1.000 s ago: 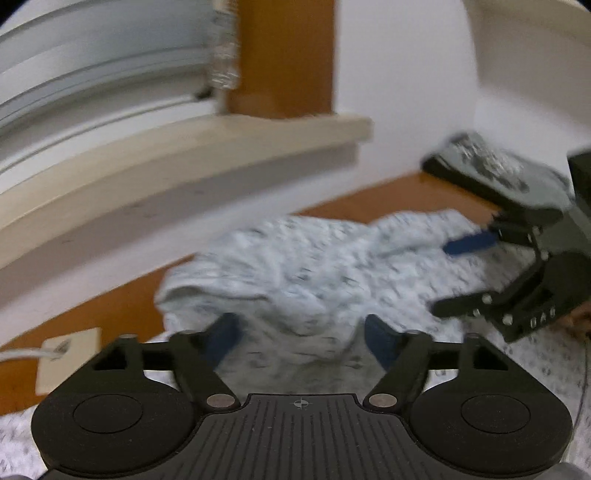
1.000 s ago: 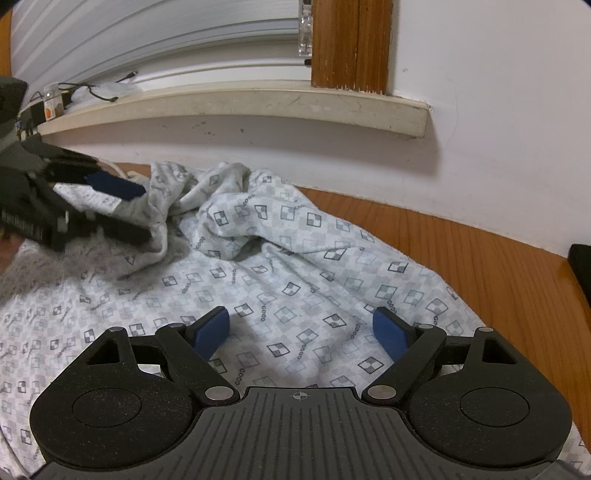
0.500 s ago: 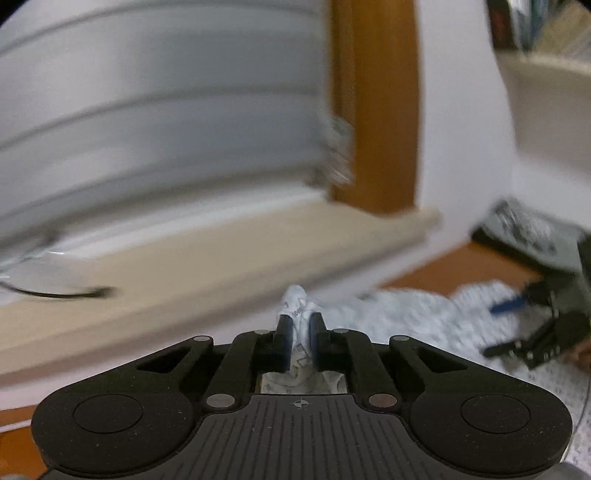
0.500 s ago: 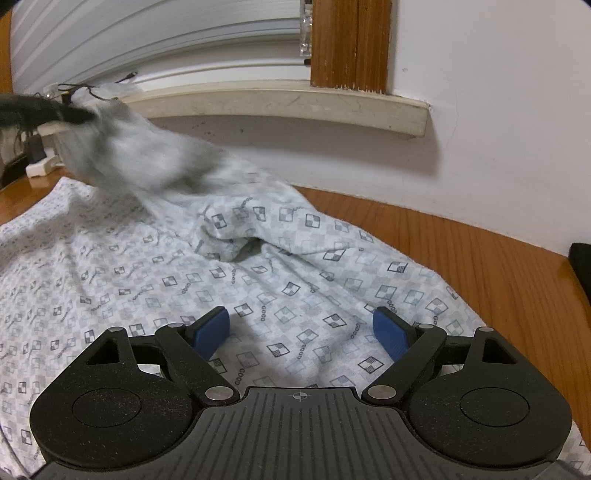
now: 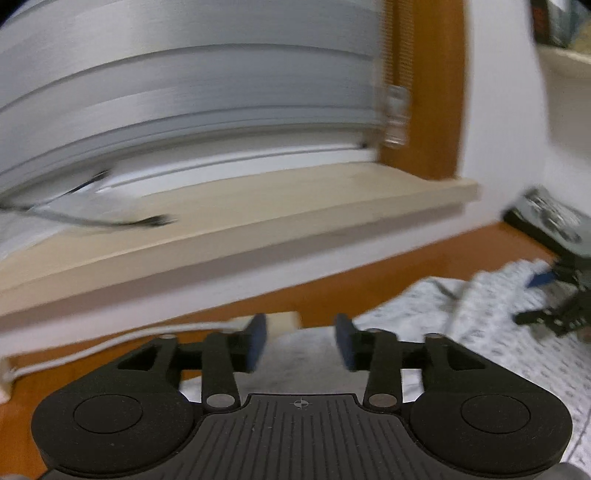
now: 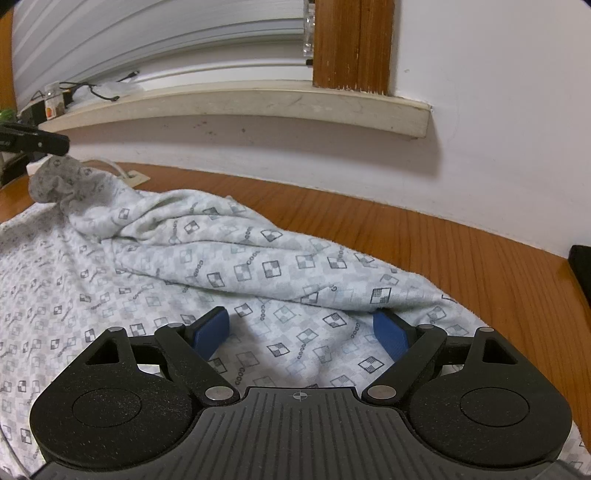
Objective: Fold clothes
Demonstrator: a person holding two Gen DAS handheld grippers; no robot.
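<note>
— Wooden tabletop (image 6: 424, 236) under a pale windowsill (image 6: 258, 99), closed grey blinds (image 6: 147, 33) above, white wall (image 6: 498, 110) to the right. What lies on it?

— One garment (image 6: 229, 258), white with a small checked print, spread across the left and middle of the table; a long fold runs from a raised, bunched corner at far left down to the right edge of the cloth.

— And at that far-left corner?

— The left gripper (image 5: 300, 341) — in the right wrist view only a dark fingertip shows, just above the bunched corner. Its own blurred view has the blue pads (image 5: 256, 341) apart, about halfway, having just been opening; white cloth lies below the gap, and neither pad presses on it.

— Behind it?

— A white cable (image 5: 110, 343) leads to a cream socket block (image 5: 284, 321) on the table by the wall; a dark cord (image 6: 99, 88) and small clutter sit on the sill.

— Further right?

— The right gripper (image 6: 301, 332) hangs low over the garment, jaws wide, blue pads either side of flat cloth, gripping nothing. The fold's lower edge passes just beyond its right-hand pad. A dark object (image 6: 581, 266) sits at the table's far right edge.
</note>
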